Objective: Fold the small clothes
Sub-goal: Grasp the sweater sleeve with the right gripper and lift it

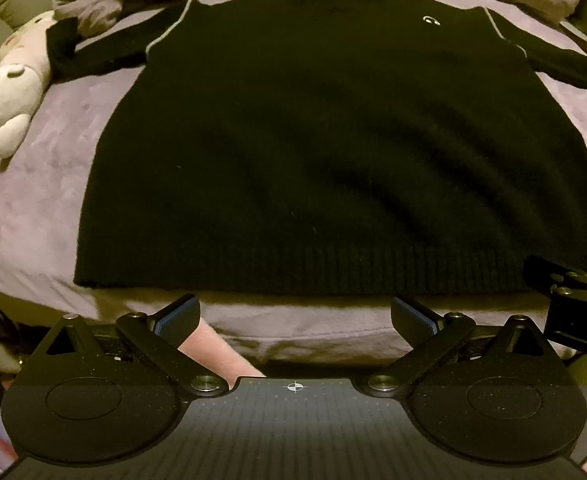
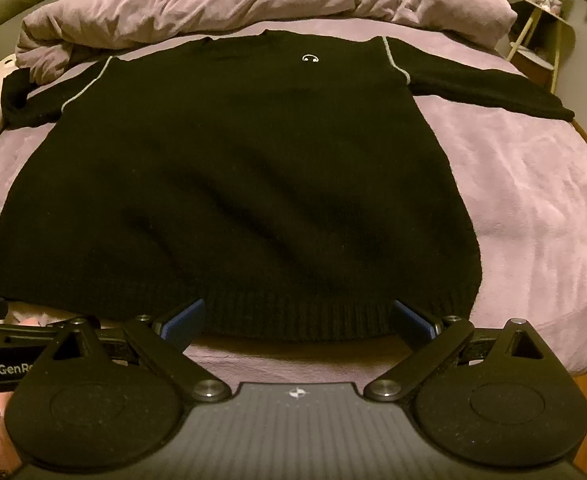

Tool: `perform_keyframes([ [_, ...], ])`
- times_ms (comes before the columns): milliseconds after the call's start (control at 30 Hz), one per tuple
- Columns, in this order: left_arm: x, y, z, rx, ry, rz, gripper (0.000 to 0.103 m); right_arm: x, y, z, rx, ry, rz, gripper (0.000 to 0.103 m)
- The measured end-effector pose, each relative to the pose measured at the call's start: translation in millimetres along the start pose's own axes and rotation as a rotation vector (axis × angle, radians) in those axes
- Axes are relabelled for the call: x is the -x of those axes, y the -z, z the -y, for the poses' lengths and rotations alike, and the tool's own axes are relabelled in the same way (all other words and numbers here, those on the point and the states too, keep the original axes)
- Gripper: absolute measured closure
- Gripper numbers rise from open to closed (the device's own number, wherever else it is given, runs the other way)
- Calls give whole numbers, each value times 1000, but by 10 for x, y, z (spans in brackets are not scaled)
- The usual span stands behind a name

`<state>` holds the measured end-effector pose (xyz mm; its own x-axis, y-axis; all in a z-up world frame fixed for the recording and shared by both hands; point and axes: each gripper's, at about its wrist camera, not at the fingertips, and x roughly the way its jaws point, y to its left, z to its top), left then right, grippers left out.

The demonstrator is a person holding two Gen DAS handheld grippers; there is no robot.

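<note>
A black knit sweater (image 1: 313, 140) (image 2: 233, 184) lies flat and face up on a lilac bed, sleeves spread to both sides, a small white logo on the chest. Its ribbed hem faces me. My left gripper (image 1: 295, 312) is open, hovering just short of the hem with nothing between its fingers. My right gripper (image 2: 299, 318) is open too, its fingertips level with the hem and spread over the ribbed band. Each gripper shows at the edge of the other's view: the right gripper's body (image 1: 573, 312) and the left gripper's body (image 2: 1, 356).
A rumpled lilac duvet (image 2: 233, 4) is bunched along the far side of the bed. A white plush toy (image 1: 5, 96) lies at the left by the sleeve. A small side table (image 2: 541, 28) stands at the far right. Bare sheet (image 2: 533, 200) lies right of the sweater.
</note>
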<state>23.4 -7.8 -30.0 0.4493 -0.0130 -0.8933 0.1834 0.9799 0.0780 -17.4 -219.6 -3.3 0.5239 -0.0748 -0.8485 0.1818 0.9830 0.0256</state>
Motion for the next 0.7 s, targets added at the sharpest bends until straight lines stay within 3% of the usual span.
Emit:
perform_keyframes([
  [233, -112, -43, -3, 12, -1, -31, 0, -101, -26, 20, -8, -12, -25, 4],
  [400, -196, -195, -81, 43, -4, -29, 0, -243, -202, 211, -71, -97, -22, 4],
  [500, -270, -369, -128, 70, -24, -15, 0, -445, -415, 581, -212, -192, -19, 4],
  [600, -382, -574, -195, 104, -48, -6, 0, -638, -571, 1191, -473, -304, 44, 4],
  [700, -533, -826, -233, 142, -58, -3, 0, -884, -658, 1670, -654, -377, 66, 4],
])
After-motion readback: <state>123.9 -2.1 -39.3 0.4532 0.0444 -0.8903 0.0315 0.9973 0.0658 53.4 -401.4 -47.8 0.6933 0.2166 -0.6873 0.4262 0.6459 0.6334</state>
